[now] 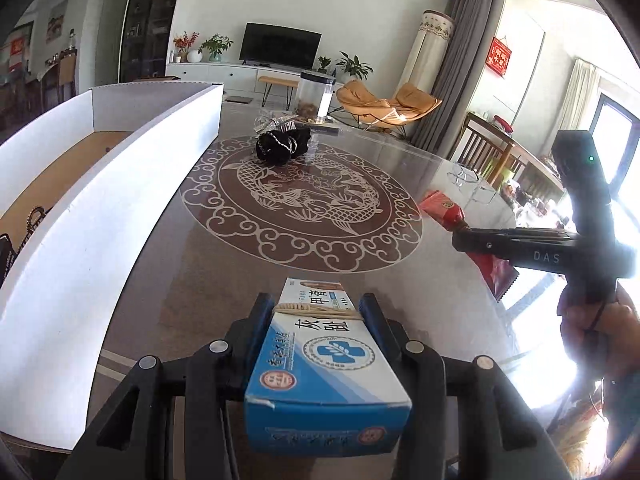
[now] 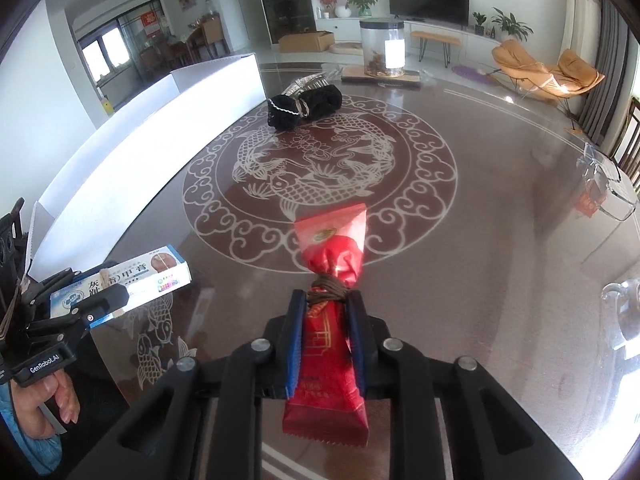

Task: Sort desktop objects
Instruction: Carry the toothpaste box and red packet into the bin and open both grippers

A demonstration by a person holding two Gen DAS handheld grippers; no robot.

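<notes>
- Blue box (image 1: 326, 364): clamped in L gripper (image 1: 320, 308), lifted clear of table (image 1: 200, 264).
- Red packet (image 2: 332, 320): R gripper (image 2: 326, 300) pinched shut at its tied neck, off table.
- Risk: packet's slick foil could slip out en route to white tray (image 1: 120, 184); box may twist.

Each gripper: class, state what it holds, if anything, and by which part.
The left gripper clamps the blue-and-white medicine box across its long sides. The right gripper pinches the red packet just behind its string-tied neck.
</notes>
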